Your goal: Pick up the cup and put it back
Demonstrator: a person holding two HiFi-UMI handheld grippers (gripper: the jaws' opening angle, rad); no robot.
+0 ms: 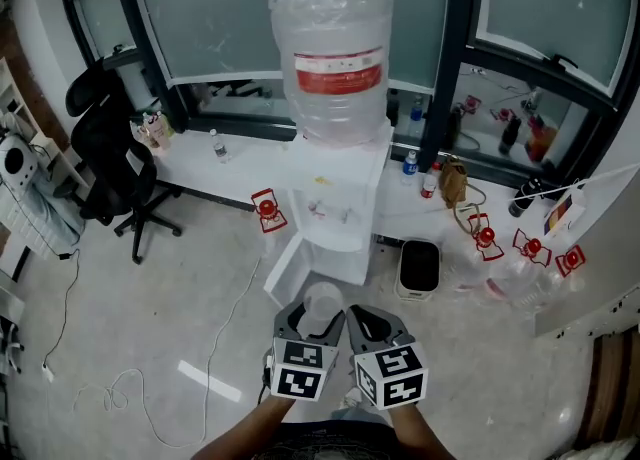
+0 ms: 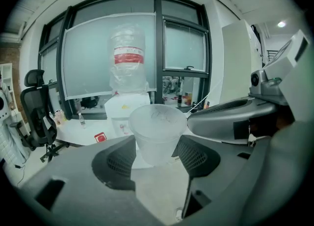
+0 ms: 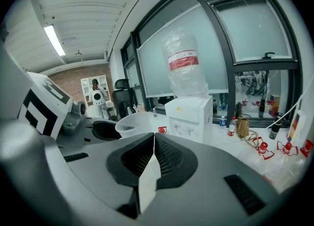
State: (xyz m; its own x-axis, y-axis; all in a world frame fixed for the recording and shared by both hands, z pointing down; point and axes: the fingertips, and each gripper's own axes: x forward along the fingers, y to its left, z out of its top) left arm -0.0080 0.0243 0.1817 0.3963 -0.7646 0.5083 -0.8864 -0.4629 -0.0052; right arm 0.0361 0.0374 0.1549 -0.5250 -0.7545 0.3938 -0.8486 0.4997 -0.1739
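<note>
A clear, frosted plastic cup (image 1: pixel 322 306) stands upright between the jaws of my left gripper (image 1: pixel 311 325), which is shut on it low down on its wall. In the left gripper view the cup (image 2: pixel 157 136) fills the gap between the two black pads (image 2: pixel 120 158) and looks empty. My right gripper (image 1: pixel 371 327) is just right of the left one, with its jaws pressed together and nothing in them. From the right gripper view the cup (image 3: pixel 130 125) shows to the left of the shut gripper (image 3: pixel 153 152). Both grippers hover over the floor in front of the water dispenser (image 1: pixel 342 203).
The white dispenser carries a large plastic-wrapped bottle (image 1: pixel 333 53), and its lower door (image 1: pixel 288 270) hangs open. A black bin (image 1: pixel 419 268) stands to its right and an office chair (image 1: pixel 112 163) at the left. Red items (image 1: pixel 487 237), bottles and a cable (image 1: pixel 120 383) lie on the floor.
</note>
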